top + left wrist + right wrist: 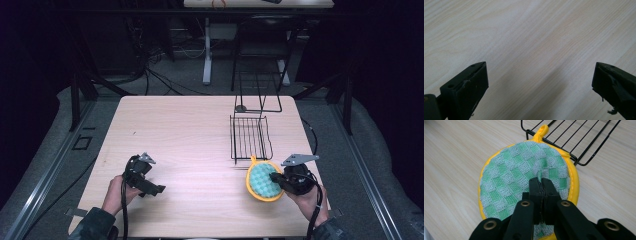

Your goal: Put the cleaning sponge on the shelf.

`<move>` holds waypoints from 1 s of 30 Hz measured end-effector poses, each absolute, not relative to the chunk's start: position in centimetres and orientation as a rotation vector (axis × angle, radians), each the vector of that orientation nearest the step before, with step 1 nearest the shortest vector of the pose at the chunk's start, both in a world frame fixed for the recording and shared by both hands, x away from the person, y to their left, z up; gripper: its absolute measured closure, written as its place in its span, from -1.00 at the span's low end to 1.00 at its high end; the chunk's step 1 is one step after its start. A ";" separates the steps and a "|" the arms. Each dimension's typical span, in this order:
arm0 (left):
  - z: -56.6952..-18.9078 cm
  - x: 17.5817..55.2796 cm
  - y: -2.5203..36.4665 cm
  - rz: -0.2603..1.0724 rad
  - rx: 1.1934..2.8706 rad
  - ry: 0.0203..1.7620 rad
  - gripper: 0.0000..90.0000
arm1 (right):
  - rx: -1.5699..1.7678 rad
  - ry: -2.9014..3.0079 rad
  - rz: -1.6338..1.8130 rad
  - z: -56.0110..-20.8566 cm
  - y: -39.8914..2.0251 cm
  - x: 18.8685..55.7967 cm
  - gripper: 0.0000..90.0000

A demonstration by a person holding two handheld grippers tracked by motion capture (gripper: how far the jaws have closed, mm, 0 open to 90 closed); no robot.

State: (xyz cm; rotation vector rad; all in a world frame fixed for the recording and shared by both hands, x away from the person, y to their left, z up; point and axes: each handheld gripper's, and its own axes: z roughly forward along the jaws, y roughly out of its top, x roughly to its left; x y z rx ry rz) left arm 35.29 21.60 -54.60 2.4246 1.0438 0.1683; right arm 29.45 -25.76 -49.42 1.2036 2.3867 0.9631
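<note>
A round green-and-white checked pot holder with a yellow fabric rim and hanging loop (524,177) is pinched in a fold of its cloth by the closed jaws of the right hand-held gripper (541,182), at the near right of the pale wood-grain counter (190,135). Its loop is seen touching the near edge of a black wire rack (249,137). The left hand-held gripper (150,186) is held wide open over bare counter at the near left, with nothing between its jaws.

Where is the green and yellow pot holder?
In the high view the pot holder lies near the table's front right, pinched by the right gripper, beside the wire rack.
</note>
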 end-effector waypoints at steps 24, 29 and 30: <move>-54.6 35.2 21.5 0.155 2.414 1.043 -0.99 | 1.129 2.314 1.020 -47.1 -25.2 28.4 0.97; -54.6 35.2 21.6 0.163 2.418 1.049 -0.99 | 1.142 2.313 1.016 -47.1 -25.3 28.6 0.97; -54.6 35.1 21.7 0.166 2.411 1.052 -0.99 | 1.142 2.313 1.016 -47.1 -25.3 28.6 0.97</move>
